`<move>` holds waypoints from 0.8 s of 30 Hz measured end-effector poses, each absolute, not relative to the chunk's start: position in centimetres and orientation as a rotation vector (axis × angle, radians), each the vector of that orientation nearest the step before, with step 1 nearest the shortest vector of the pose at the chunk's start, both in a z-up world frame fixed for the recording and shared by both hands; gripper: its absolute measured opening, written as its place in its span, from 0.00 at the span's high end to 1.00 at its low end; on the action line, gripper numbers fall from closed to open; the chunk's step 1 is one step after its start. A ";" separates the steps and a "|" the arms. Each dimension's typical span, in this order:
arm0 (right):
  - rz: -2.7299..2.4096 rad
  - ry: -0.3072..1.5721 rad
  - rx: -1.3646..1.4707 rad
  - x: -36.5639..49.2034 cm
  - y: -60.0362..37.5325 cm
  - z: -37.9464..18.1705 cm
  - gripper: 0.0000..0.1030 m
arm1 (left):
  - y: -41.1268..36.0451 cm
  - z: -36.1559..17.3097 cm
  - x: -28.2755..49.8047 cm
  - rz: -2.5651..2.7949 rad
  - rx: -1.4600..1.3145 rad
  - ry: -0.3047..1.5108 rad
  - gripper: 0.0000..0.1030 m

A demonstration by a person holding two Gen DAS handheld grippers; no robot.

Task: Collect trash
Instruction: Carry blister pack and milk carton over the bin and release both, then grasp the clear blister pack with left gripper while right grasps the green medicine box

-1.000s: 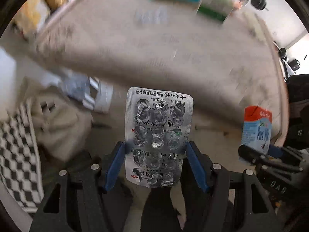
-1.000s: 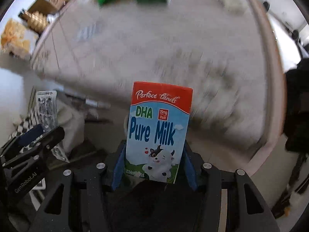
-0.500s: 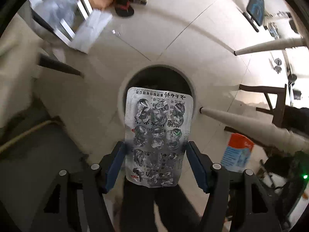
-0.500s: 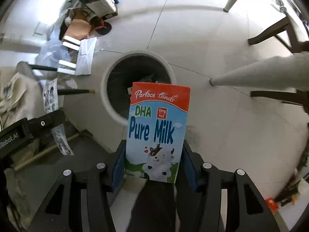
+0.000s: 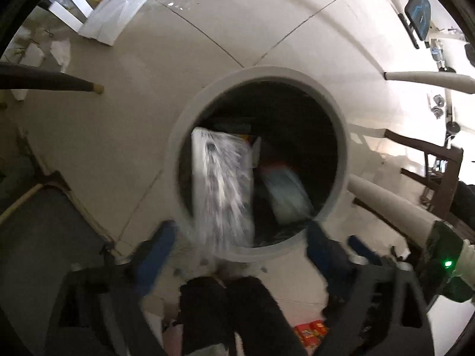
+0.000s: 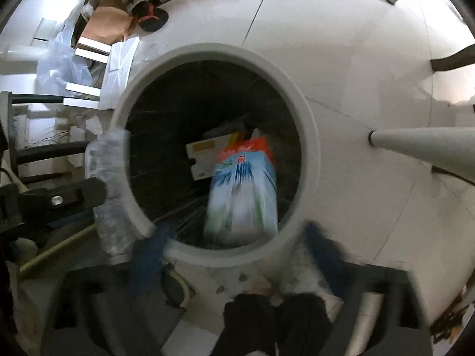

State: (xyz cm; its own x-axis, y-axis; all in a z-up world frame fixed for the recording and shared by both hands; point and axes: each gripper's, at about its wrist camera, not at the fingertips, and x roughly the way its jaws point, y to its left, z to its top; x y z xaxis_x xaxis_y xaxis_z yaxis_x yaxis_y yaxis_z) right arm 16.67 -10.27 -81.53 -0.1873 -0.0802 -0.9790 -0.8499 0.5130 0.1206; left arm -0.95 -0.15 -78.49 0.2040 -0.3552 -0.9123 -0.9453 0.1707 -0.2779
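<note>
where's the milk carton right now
In the right wrist view the milk carton is a blur over the mouth of the round bin, just ahead of the spread right gripper, beside a flat white box already inside.

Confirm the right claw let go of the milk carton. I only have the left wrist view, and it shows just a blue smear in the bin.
Observer: Yes. The right claw has just been opening. Its jaws stand wide and nothing is pressed between them.
Operator: Where's the carton?
Observer: The blue-and-white milk carton with the red top is motion-blurred over the dark mouth of the round white-rimmed bin, clear of both jaws.
Operator: Anything else in there?
Observer: A flat white-and-yellow cardboard box lies inside the bin, partly hidden behind the carton.
</note>
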 end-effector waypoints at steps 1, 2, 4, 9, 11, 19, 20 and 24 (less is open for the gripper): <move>0.851 1.608 -0.815 16.6 -10.3 -81.2 0.01 | -0.4 -78.1 -1.1 0.698 -1.365 1.363 0.04; 0.847 1.580 -0.834 16.5 -10.3 -80.7 0.01 | -0.7 -77.5 -1.3 0.722 -1.333 1.379 0.04; 0.838 1.537 -0.863 16.1 -10.4 -79.3 0.01 | -1.3 -76.0 -1.7 0.775 -1.251 1.416 0.04; 0.800 1.497 -0.921 15.6 -11.0 -75.1 0.01 | -3.3 -71.1 -2.4 0.911 -1.048 1.482 0.04; 0.788 1.493 -0.923 15.4 -11.1 -73.4 0.01 | -4.1 -68.9 -2.9 0.934 -1.014 1.482 0.04; 0.787 1.460 -0.905 14.5 -11.8 -63.3 0.01 | -5.1 -60.0 -4.1 0.969 -0.950 1.456 0.04; 0.789 1.456 -0.906 14.3 -12.0 -62.0 0.01 | -5.3 -58.6 -4.2 0.976 -0.943 1.451 0.04; 0.819 1.454 -0.906 13.3 -12.6 -55.4 0.02 | -5.8 -52.5 -5.2 0.985 -0.948 1.416 0.04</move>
State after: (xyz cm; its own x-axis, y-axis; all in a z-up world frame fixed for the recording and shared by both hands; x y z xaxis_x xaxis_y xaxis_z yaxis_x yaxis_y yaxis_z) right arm 13.29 -12.57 -55.44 -0.0215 -0.0749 -0.9970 -0.8912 0.4533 -0.0149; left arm -5.17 -5.75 -52.51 -0.0650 -0.0192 -0.9977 -0.9421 0.3309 0.0550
